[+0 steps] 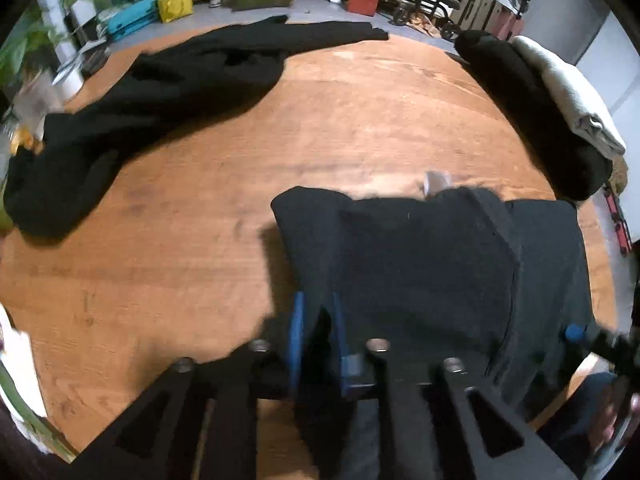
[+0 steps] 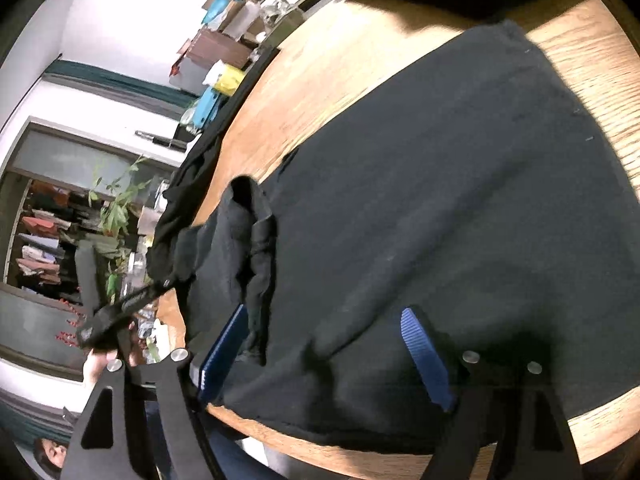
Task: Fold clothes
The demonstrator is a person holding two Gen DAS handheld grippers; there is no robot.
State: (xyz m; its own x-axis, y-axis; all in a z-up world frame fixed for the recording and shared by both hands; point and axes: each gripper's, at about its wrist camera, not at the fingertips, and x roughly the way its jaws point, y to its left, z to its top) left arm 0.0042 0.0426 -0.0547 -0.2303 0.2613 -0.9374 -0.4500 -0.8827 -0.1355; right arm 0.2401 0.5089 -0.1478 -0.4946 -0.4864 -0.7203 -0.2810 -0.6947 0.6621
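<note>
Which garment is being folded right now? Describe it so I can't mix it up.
On the round wooden table, look at the near edge, right in front of the claws. The dark folded garment lies flat there with straight edges, unlike the crumpled black clothes far left or the stacked pile far right.

Black garment (image 1: 420,264), orange-brown table (image 1: 180,240)

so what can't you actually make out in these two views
- Left wrist view: whether the left gripper pinches the dark garment; motion blur, black on black.
- Right wrist view: the garment's near hem, hidden behind the right gripper.
- Left wrist view: the folded stack runs off the fisheye rim.
</note>
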